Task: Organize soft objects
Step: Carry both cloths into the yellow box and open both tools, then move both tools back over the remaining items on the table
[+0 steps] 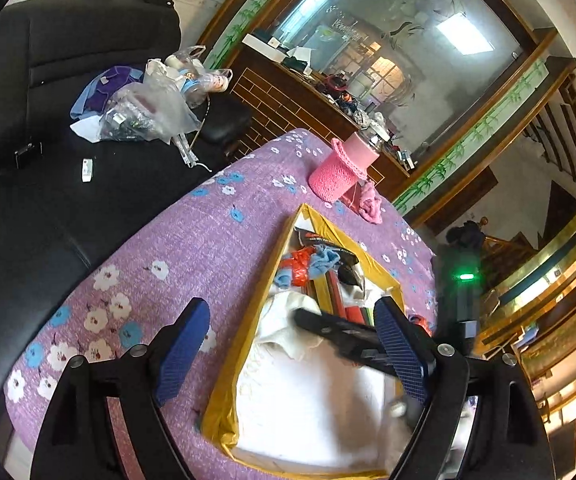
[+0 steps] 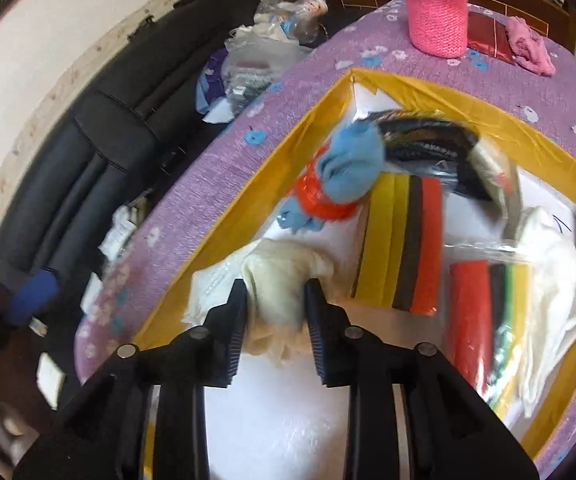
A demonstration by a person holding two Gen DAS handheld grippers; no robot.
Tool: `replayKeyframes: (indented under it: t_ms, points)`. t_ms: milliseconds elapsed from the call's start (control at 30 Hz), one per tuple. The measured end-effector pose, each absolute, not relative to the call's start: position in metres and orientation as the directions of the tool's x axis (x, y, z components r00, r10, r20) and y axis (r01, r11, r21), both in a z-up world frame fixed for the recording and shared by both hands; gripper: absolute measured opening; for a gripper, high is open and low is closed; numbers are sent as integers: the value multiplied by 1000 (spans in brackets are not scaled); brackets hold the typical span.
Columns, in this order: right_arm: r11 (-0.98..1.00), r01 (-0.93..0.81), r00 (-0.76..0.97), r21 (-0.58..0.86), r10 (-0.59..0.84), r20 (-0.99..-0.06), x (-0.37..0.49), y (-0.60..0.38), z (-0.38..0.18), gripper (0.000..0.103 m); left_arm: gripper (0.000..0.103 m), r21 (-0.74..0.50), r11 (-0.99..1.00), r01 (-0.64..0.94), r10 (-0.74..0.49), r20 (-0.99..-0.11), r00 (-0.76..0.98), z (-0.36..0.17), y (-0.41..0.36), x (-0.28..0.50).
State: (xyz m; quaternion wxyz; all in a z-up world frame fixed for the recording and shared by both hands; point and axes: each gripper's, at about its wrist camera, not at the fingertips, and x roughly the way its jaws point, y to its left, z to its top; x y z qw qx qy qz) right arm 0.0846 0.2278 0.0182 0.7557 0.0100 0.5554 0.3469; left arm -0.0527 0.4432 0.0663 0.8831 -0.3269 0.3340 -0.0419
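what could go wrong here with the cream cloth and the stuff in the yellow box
1. The right gripper has the cream cloth between its pads over the yellow box, but whether they press on it is unclear; part of the cloth may drape over the rim instead of landing inside.
2. The box is crowded: the blue cloth and the colored sheet stack lie close by, so the cloth may drag them.
3. The open left gripper hovers over the same box, so they may collide.

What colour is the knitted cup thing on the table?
Pink. The knitted cup shows best in the right wrist view, standing on the flowery purple tablecloth.
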Motion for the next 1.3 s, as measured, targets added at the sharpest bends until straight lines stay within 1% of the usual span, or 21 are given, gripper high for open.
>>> replayKeyframes:
  t_ms: [33,67,100,133,200,367,500,600,700,833,933,1133,1233,1300]
  points:
    - [753,-515,149,409,549,-823,84,221,25,39,85,-611,777,-150,-293,-562,773,65,443,-55]
    - [747,-517,155,418,562,-813,83,216,31,43,85,-618,771,-155,-294,-560,774,64,444,-57]
    - [743,-518,164,425,574,-802,80,209,38,48,85,-619,768,-163,-289,-562,775,64,443,-60]
    - [741,-515,181,431,585,-790,77,197,47,52,86,-618,768,-168,-284,-563,776,63,442,-62]
    - [744,-497,217,448,606,-765,73,176,59,55,87,-621,762,-182,-280,-570,772,60,437,-64]
    - [743,-423,286,518,653,-702,66,105,81,55,87,-645,747,-159,-326,-564,759,60,417,-70]
    - [777,-380,380,502,626,-681,44,36,96,55,89,-613,785,-90,-350,-559,752,75,386,-75]
    - [836,-293,480,464,548,-685,26,-34,97,54,89,-589,808,-26,-393,-570,722,79,358,-70]
    - [894,-144,563,425,427,-708,7,-114,90,56,89,-571,821,29,-436,-594,676,80,325,-60]
    - [907,35,586,419,321,-744,-15,-196,66,57,89,-552,829,86,-483,-631,607,76,277,-45]
    - [895,112,596,432,288,-750,-24,-232,53,57,89,-541,831,126,-510,-653,561,75,243,-37]
    - [857,223,649,465,225,-727,-24,-289,52,57,89,-510,846,156,-512,-696,502,71,194,-21]
    - [858,211,663,468,226,-714,-7,-293,58,57,89,-501,851,154,-509,-720,472,65,182,-17]
    - [864,197,643,463,243,-727,10,-286,57,57,89,-495,854,160,-508,-729,459,63,174,-17]
